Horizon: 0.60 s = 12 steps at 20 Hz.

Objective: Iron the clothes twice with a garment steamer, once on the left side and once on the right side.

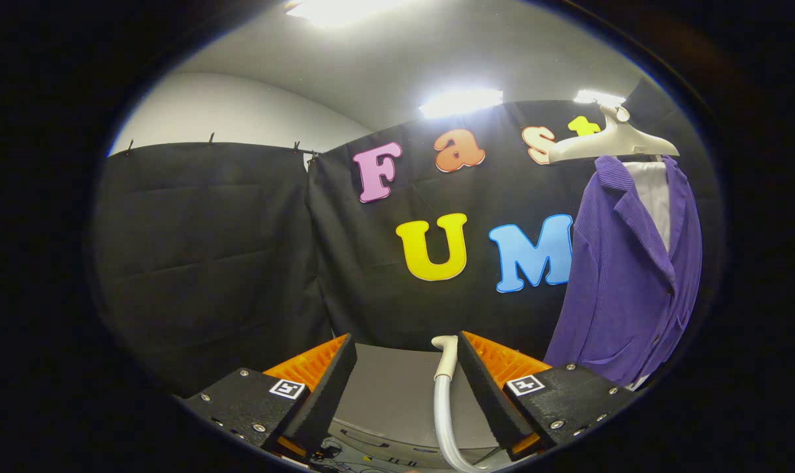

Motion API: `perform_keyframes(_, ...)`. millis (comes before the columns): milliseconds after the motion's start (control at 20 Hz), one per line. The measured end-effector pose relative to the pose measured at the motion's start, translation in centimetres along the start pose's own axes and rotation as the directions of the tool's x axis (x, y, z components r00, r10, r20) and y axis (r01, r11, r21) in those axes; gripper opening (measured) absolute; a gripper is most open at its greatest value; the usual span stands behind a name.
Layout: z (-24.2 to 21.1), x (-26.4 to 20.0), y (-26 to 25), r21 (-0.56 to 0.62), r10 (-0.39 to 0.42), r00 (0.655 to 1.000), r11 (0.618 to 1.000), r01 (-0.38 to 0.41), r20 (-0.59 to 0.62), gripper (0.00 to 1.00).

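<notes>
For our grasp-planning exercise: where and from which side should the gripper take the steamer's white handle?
Take the steamer handle on its straight upright neck, below the bent tip and above the hose. Come from the left: it stands against the right finger, and the gripper has its jaws open.

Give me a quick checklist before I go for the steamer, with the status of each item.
1. Tongs open: ok, the fingers stand wide apart with nothing between them.
2. Steamer hose in reach: ok, it rises just inside the right finger, its white end beside the fingertip.
3. Steamer head located: cannot tell, only the hose and its end show.
4. Purple jacket hung up: ok, it hangs on a white hanger, beyond the right finger.
5. Jacket front facing you: ok, lapel and buttons show.
6. Grey unit under the tongs steady: cannot tell.
</notes>
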<state>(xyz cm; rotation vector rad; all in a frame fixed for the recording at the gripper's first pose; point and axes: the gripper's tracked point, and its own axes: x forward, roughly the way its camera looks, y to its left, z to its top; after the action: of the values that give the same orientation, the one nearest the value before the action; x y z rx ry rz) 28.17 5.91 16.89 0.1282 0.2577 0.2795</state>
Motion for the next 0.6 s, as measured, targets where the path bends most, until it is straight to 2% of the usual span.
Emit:
perform_keyframes(200, 0.9, 4.0, -0.3, 0.042, 0.033, 0.996, 0.999, -0.030, -0.088, 0.95)
perform_keyframes(350, -0.3, 6.4, -0.8, 0.099, 0.058, 0.982, 0.994, -0.041, -0.179, 0.95)
perform_keyframes(600, -2.5, 10.7, -1.6, 0.180, 0.102, 0.923, 0.983, -0.037, -0.370, 0.95)
